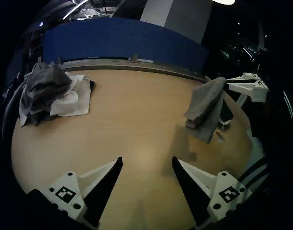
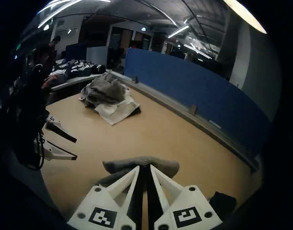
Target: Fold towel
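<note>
Held up at the right side of the wooden table: the grey towel, folded into several layers and hanging down from the right gripper. Both fingers of that gripper pressed onto the upper fold, with just a narrow slit between them. Lower end of the towel very close to the wood, maybe touching it; hard to judge in this dim light. A soft shadow on the table just left of the towel.

Left gripper opened wide, nothing between its fingers, bare table under and beyond them. In the right gripper view, seen at the near left edge of the table, well apart from the towel.

At the far left corner of the table: a pile of cloths, a crumpled grey one on top of a flat white one. Well apart from the held towel.

Along the far edge of the table: a blue partition, upright, with a pale rail at its foot. Beyond it, a white pillar and long ceiling lights. More desks farther back in the right gripper view, with some things lying on them, too dark for details.
</note>
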